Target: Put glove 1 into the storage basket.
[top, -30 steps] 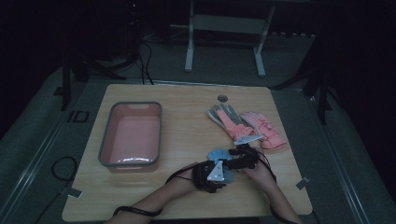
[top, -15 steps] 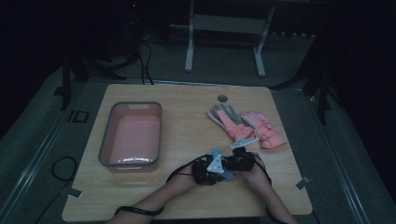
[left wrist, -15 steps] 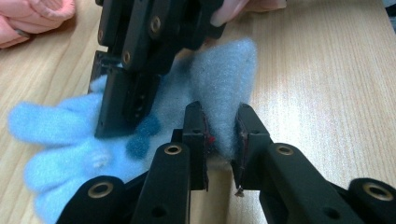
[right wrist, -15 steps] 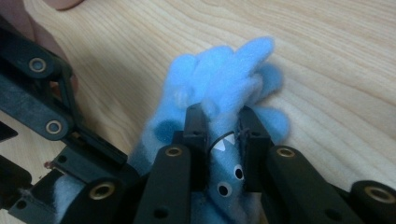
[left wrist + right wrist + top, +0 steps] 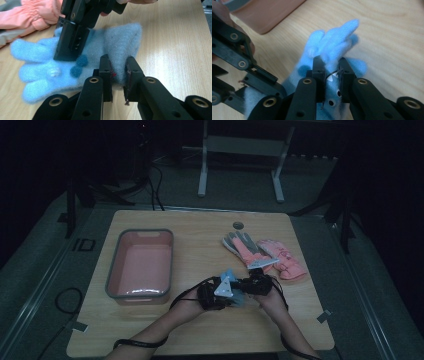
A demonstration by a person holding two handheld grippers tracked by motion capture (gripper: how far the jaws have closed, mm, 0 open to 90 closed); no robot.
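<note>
Fleecy blue glove (image 5: 75,62) was pinched by both claws, left gripper (image 5: 117,75) at the cuff, right gripper (image 5: 329,72) mid-palm; opposing pulls could slip the soft pile free.

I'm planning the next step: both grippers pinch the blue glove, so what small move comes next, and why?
Probably lift the blue glove and carry it toward the pink bin. The left gripper and the right gripper already clamp it, and the bin lies open.
</note>
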